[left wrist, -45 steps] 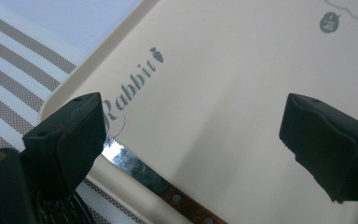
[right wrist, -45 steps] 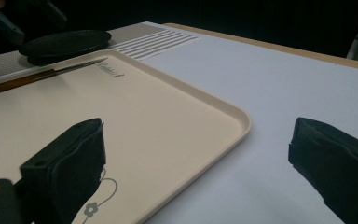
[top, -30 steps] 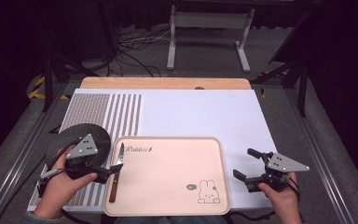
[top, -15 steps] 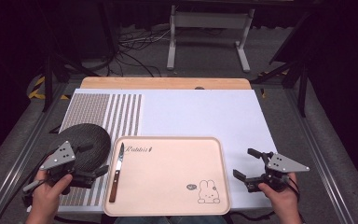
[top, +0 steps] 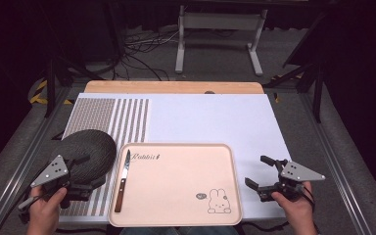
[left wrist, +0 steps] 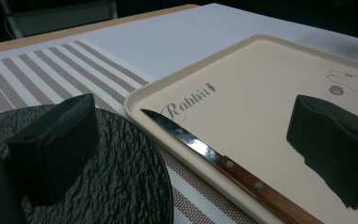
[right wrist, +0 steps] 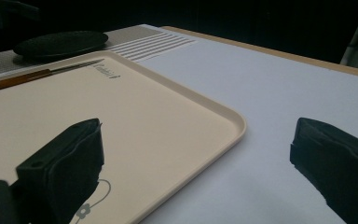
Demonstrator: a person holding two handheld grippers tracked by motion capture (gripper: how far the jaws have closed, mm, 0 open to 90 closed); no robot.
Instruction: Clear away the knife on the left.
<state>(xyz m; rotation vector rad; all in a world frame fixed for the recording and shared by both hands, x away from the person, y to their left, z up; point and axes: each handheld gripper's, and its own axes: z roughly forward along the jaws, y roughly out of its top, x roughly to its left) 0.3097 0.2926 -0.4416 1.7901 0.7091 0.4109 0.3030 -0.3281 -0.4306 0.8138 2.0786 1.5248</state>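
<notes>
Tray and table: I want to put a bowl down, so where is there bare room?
Most of the tray is bare, between the knife along its left edge and the rabbit print. The white mat behind the tray is free too. The left side is crowded: dark plate, left gripper.

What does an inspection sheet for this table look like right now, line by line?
Surface: white mat with a striped patch on a wood-edged table.
Job's things: knife lying flat along the left edge of the tray, blade away from the person.
Clutter: dark plate left of the tray.
Grippers: left gripper open over the plate; right gripper open, right of the tray; both empty.
Cables: loose cables on the floor beyond the table.
Surroundings: dark room, metal stand behind.
</notes>
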